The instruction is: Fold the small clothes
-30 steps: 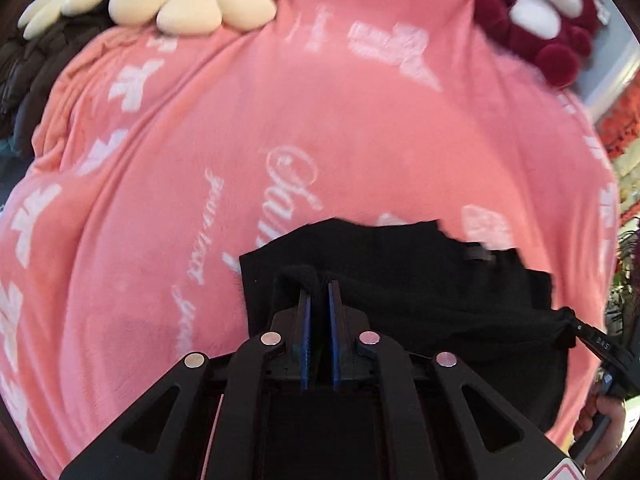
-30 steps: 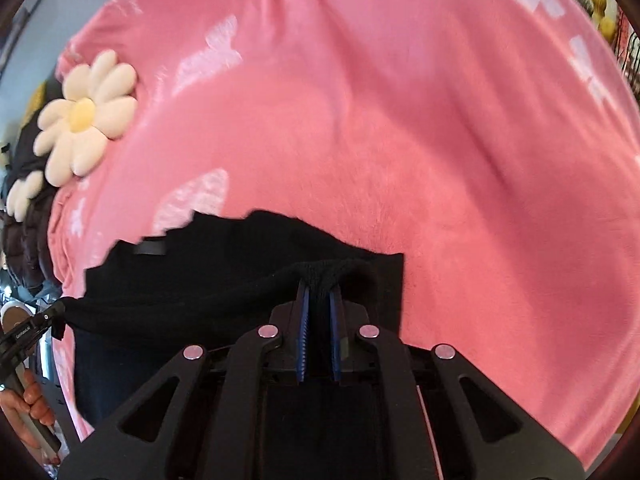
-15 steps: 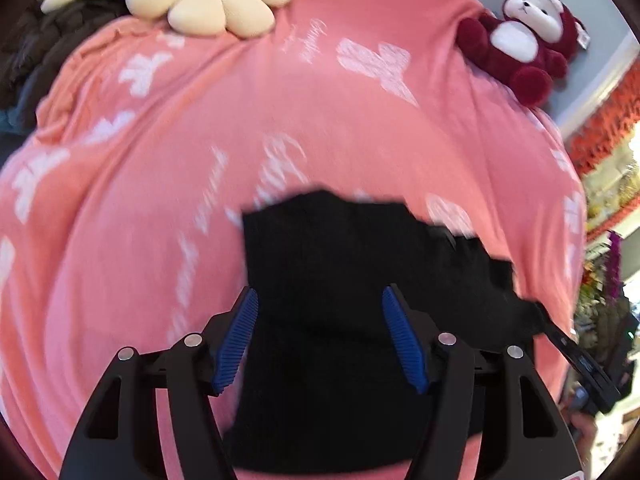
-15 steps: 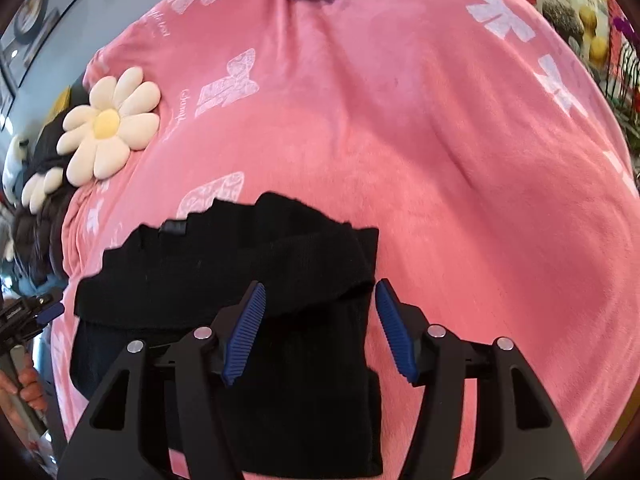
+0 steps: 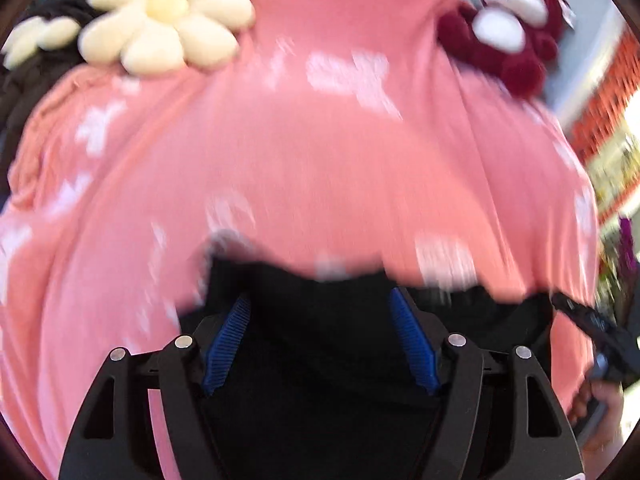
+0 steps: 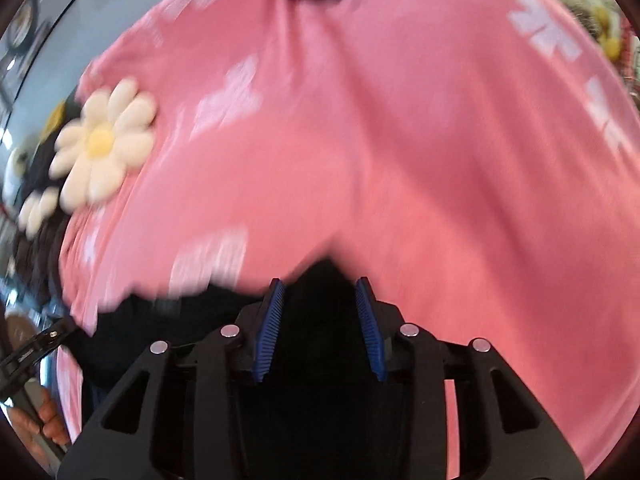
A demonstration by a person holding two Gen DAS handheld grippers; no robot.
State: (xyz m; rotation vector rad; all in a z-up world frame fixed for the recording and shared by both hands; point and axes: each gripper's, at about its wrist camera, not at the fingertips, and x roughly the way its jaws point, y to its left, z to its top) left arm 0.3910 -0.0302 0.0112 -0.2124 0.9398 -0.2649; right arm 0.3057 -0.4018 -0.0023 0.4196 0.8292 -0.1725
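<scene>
Garment: black garment [image 5: 320,320], lying on the pink blanket [image 5: 320,160] at its near edge, below the cream flower cushion [image 5: 164,12]; both views are blurred.
Left gripper: left gripper [image 5: 320,304] with blue pads spread wide, jaws just been opening further; it sits over the black garment, pads not pressing on it.
Right gripper: right gripper [image 6: 319,286] with pads partly apart, jaws just been closing in; black cloth shows between the pads, which do not pinch it.
Blanket: pink with white bow prints, covering the whole surface under the garment.
Toys: flower cushion at the blanket's far left; dark red plush bear [image 5: 508,36] at its far right corner.
Person: a hand [image 6: 44,416] grips the left tool's handle, left of the garment.
</scene>
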